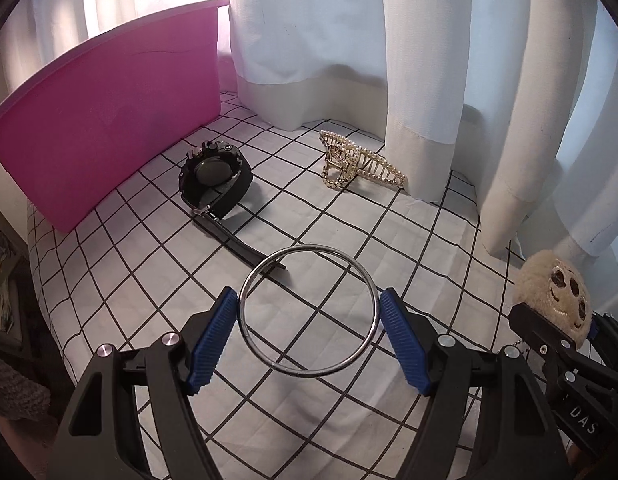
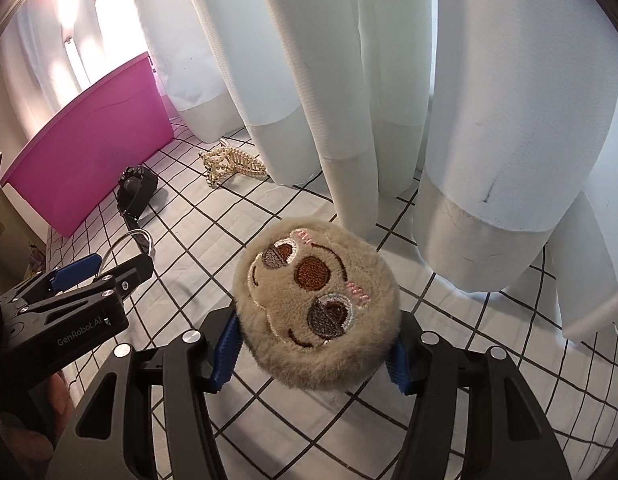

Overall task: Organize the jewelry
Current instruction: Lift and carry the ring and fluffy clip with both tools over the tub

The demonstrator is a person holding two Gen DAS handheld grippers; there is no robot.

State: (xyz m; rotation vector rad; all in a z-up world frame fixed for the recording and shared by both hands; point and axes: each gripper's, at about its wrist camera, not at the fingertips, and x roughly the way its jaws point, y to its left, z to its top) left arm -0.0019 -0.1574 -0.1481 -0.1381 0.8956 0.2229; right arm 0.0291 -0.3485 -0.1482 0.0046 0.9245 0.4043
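Observation:
My left gripper (image 1: 309,312) is shut on a silver bangle (image 1: 245,322), its blue pads pressing the ring's two sides above the checked cloth. My right gripper (image 2: 313,344) is shut on a round beige plush charm with an embroidered face (image 2: 317,300), also seen at the right edge as the plush charm (image 1: 557,296). A black wristwatch (image 1: 215,178) lies on the cloth with its strap stretched toward me. A gold pearl hair claw (image 1: 359,162) lies near the curtain. A pink bin (image 1: 109,112) stands at the back left.
White curtains (image 1: 389,40) hang along the back and right, their hems resting on the checked cloth (image 1: 149,280). The table's left edge drops off beside the pink bin. The left gripper (image 2: 89,280) with the bangle shows at the left of the right wrist view.

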